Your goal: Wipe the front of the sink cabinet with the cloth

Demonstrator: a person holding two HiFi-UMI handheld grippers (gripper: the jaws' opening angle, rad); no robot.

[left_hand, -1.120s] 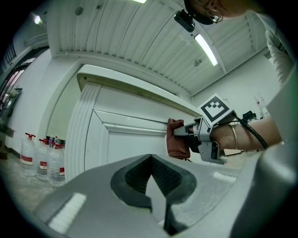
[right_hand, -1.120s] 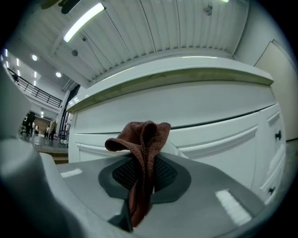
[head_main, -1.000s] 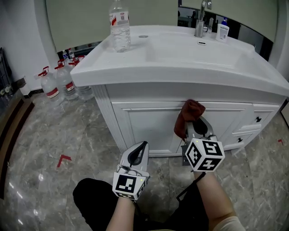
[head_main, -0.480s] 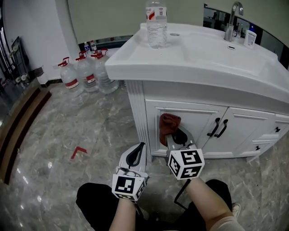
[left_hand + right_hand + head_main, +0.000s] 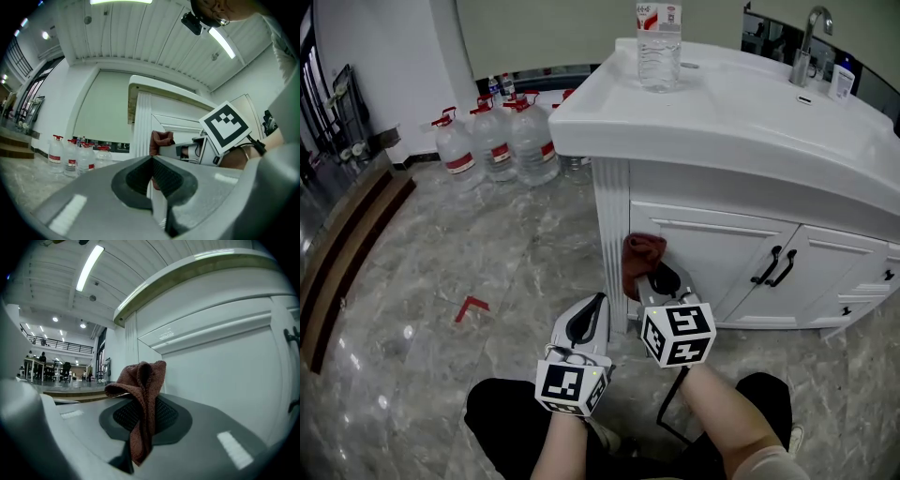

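My right gripper (image 5: 662, 277) is clamped on the cloth (image 5: 641, 255). The cloth bunches above the jaws and lies against the cabinet (image 5: 722, 246) front, at the left door's edge beside the fluted corner post. My left gripper (image 5: 597, 302) has its jaws together with nothing between them, low before the cabinet's left corner, apart from it.
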